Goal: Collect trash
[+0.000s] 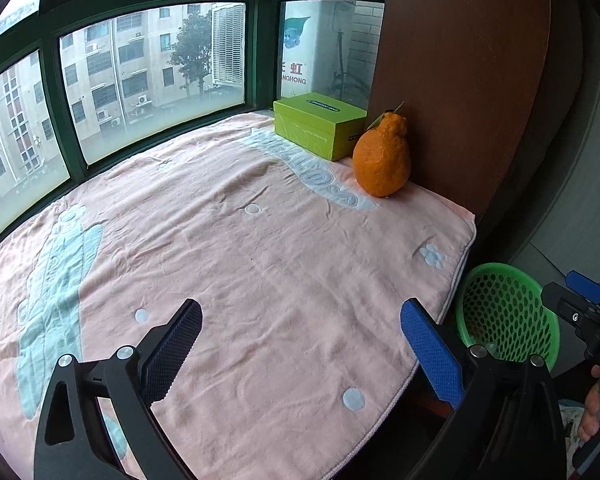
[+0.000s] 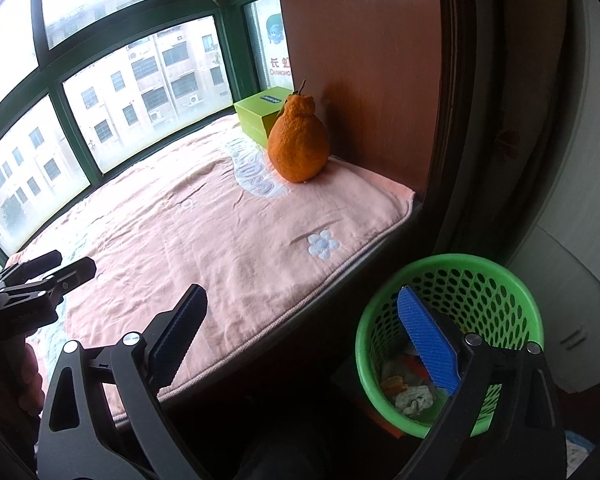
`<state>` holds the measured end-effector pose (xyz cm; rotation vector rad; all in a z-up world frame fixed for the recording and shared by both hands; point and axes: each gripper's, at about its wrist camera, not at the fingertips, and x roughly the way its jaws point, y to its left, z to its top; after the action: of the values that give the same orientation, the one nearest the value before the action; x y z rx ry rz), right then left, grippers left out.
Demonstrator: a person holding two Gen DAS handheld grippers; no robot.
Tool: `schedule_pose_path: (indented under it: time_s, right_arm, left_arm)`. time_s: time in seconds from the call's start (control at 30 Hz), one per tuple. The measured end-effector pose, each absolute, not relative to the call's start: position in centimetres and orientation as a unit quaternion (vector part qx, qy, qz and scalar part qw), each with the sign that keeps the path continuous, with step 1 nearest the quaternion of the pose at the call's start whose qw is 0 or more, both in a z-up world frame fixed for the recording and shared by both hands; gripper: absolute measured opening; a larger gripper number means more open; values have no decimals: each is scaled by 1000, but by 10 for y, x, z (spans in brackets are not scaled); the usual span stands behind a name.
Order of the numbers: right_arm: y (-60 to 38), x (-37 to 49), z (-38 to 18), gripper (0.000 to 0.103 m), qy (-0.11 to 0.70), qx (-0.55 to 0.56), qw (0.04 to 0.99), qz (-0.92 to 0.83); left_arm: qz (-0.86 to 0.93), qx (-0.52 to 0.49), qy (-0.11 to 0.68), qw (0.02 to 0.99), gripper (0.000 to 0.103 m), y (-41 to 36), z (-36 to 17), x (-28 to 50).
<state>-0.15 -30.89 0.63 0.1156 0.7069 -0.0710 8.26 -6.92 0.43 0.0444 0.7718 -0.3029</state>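
Trash sits down in the green basket (image 2: 452, 344), crumpled paper (image 2: 414, 398) and scraps at the bottom, and nothing like litter shows on the pink blanket (image 1: 260, 260) from either view. That reads as a job close to finished, or finished outright, though the far left of the blanket runs out of frame, so I can't swear to it.

Right gripper (image 2: 308, 328) hangs with its jaws spread wide and nothing between them, one blue finger (image 2: 426, 344) over the basket's mouth, the other finger over the blanket's edge. That's a sensible spot, since anything let go there falls straight in. Basket stands on the floor just beside the corner of the ledge, low enough to drop into.

Left gripper (image 1: 300, 352) is over the near part of the blanket, jaws also apart and empty, angled down at bare cloth.

Orange fruit (image 1: 382, 156) stands upright against the brown wooden panel (image 1: 460, 80), with the green box (image 1: 320, 124) just behind it by the window (image 1: 152, 76). Both look parked out of the way in the corner, whole and tidy, so I'd judge them as things to leave alone rather than rubbish
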Motion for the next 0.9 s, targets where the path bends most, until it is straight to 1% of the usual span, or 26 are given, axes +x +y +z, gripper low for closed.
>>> schedule_pose_path:
  time_s: [0.4,0.9]
  right_arm:
    - [-309,-6,14,98,321,59,944,-56]
    - [-309,-9,16,98,313,66,945,-60]
  left_arm:
    - [-132,18,333,933,96,-69,21,75]
    - [-132,24,329,935,96,-73,22,73]
